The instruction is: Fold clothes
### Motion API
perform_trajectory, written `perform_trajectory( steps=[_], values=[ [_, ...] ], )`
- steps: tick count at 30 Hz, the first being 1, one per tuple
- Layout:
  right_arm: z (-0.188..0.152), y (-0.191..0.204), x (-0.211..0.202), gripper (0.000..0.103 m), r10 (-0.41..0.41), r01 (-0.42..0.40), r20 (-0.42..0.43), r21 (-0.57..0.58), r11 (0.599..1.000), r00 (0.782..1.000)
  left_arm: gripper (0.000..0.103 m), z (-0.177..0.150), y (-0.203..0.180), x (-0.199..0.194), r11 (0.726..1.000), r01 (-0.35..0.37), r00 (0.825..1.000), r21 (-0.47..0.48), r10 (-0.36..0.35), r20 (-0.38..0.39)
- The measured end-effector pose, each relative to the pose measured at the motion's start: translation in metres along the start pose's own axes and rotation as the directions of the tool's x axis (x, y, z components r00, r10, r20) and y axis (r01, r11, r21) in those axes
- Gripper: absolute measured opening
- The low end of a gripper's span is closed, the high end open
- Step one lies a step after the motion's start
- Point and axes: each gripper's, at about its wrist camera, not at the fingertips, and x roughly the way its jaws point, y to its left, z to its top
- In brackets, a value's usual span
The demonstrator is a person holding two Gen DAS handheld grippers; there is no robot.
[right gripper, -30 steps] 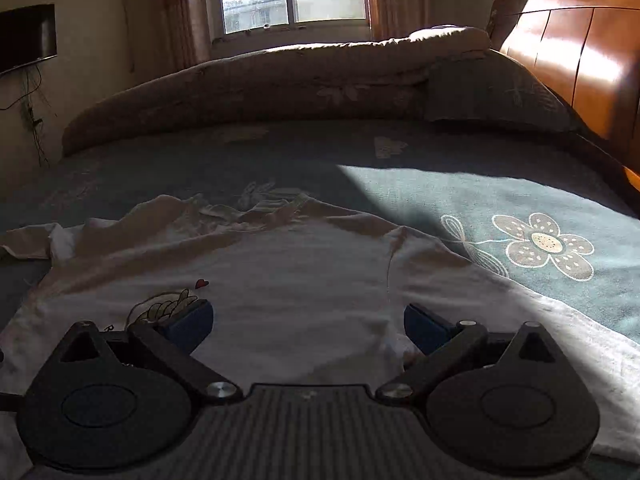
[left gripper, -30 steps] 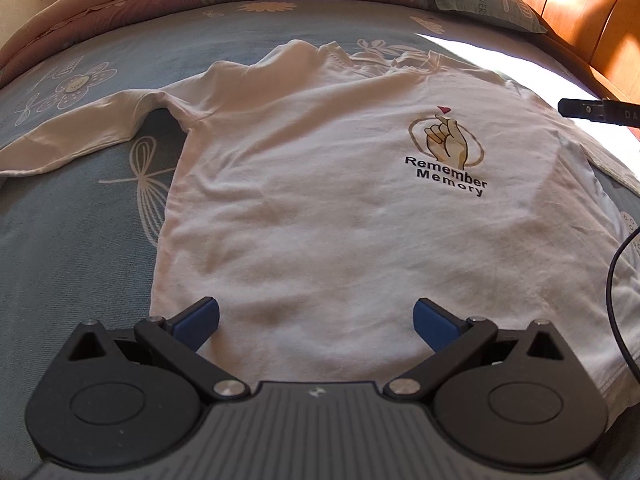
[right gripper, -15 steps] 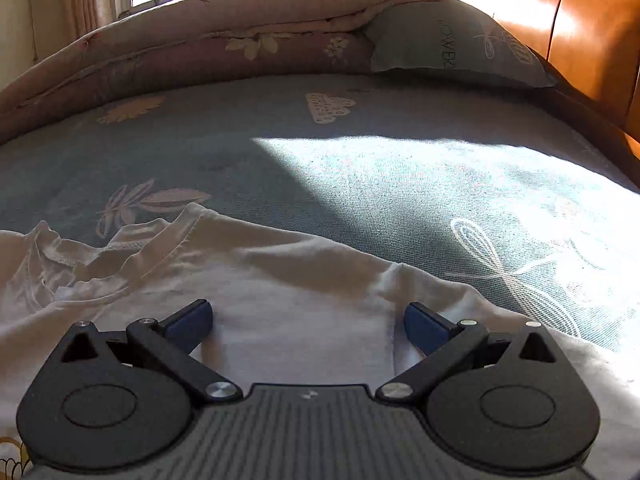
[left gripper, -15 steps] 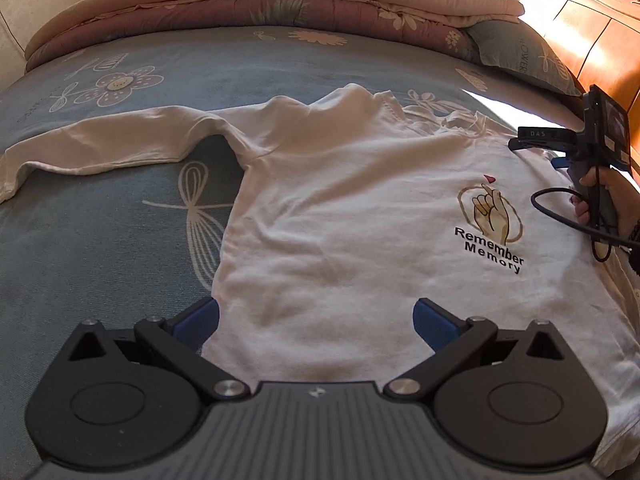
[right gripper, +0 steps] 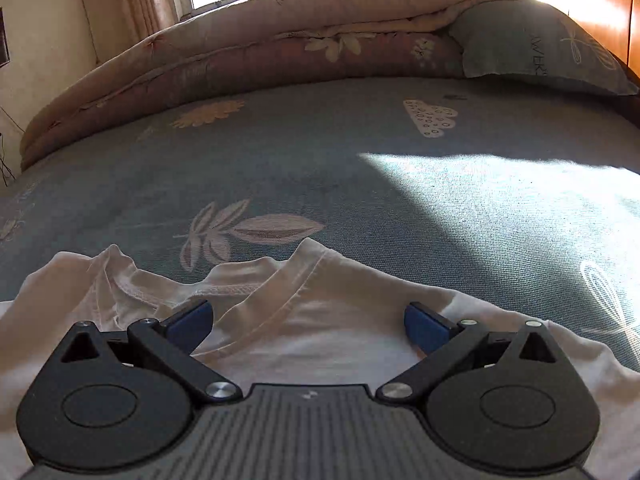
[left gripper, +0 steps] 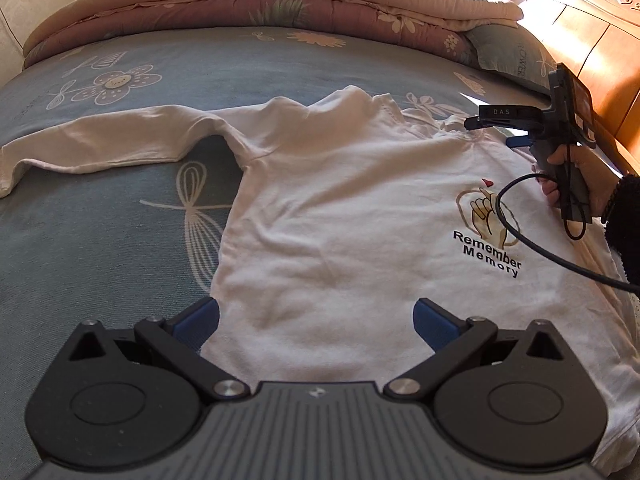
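White long-sleeved shirt (left gripper: 328,220) lies spread, print up, seemingly unfolded.

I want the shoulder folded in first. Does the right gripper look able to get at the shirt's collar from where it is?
Probably yes. The right gripper hangs open just above the white shirt, with the collar right ahead of its fingertips and nothing lying between them.
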Motion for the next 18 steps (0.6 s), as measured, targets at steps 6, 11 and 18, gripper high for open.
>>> perform_trajectory(
  steps=[6, 11, 18],
  values=[
    [0.016, -0.005, -0.036, 0.103, 0.014, -0.011, -0.049, 0.071, 0.997, 0.999, 0.102, -0.002, 0.006, -0.011, 0.999, 0.022, 0.999, -0.029, -0.021, 0.033],
    [-0.042, 0.016, -0.108, 0.103, 0.044, -0.053, -0.182, -0.043, 0.998, 0.982, 0.102, -0.006, -0.001, -0.02, 0.997, 0.08, 0.996, -0.005, -0.08, 0.045],
    [-0.138, 0.047, -0.193, 0.103, 0.017, -0.044, -0.238, -0.11, 0.993, 0.971, 0.102, -0.009, -0.022, -0.019, 0.98, 0.191, 0.98, 0.061, -0.193, 0.041]
  ],
)
